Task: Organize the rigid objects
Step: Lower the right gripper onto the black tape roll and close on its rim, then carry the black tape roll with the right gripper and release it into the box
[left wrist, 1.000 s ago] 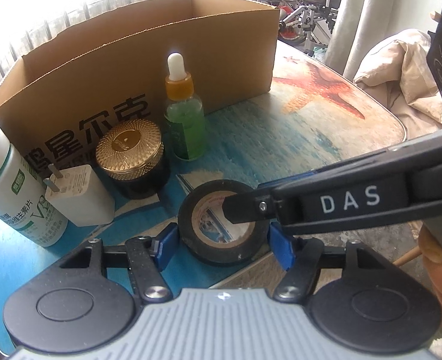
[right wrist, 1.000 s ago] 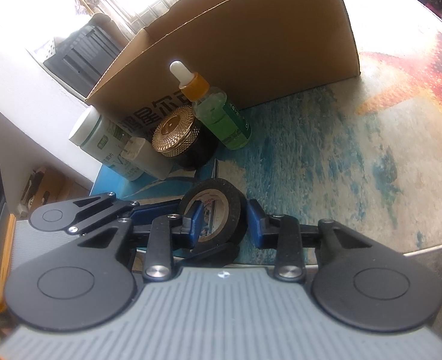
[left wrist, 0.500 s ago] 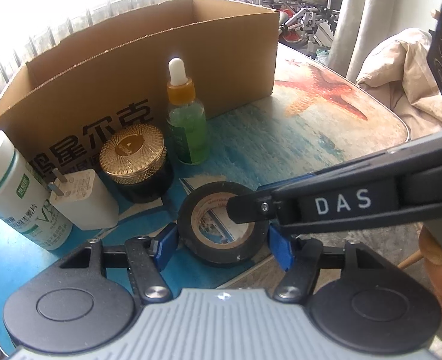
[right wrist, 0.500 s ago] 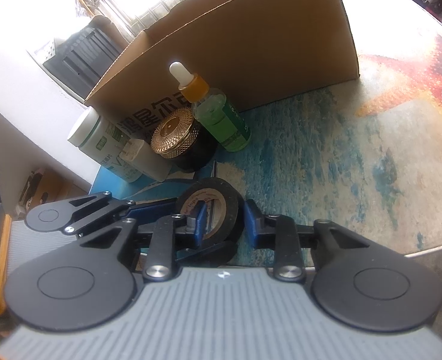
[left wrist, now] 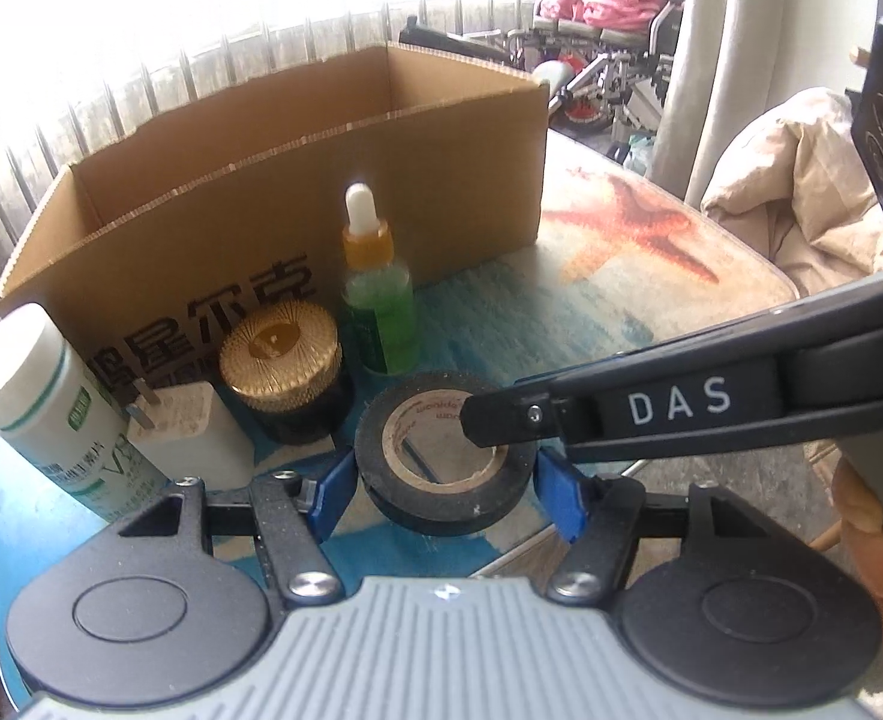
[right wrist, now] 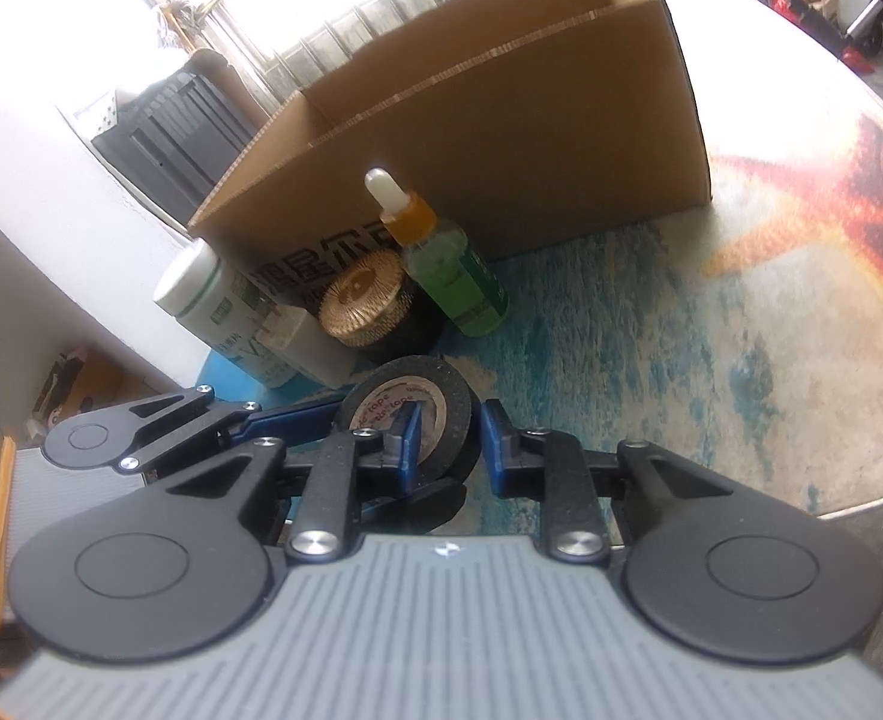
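Note:
A black tape roll [left wrist: 441,480] sits between the blue pads of my left gripper [left wrist: 444,492], which grip it across its width. My right gripper [right wrist: 450,441] comes in from the right. One of its fingers [left wrist: 489,420] reaches into the roll's hole and the other stays outside the wall. Its jaws are closing, and in the right wrist view the pads pinch the wall of the tape roll [right wrist: 441,396], which is tipped up toward that camera. The left gripper's fingers [right wrist: 297,420] show at the roll's left side.
Behind the roll stand a green dropper bottle [left wrist: 381,312], a gold-lidded black jar [left wrist: 279,354], a white charger plug [left wrist: 189,438] and a white pill bottle [left wrist: 39,402]. An open cardboard box [left wrist: 261,222] stands behind them on the starfish-print table [left wrist: 651,276]. A wheelchair is beyond the table.
The right gripper's jaws have narrowed onto the tape roll's wall. The roll now tips up a little off the table. The left gripper keeps the same width.

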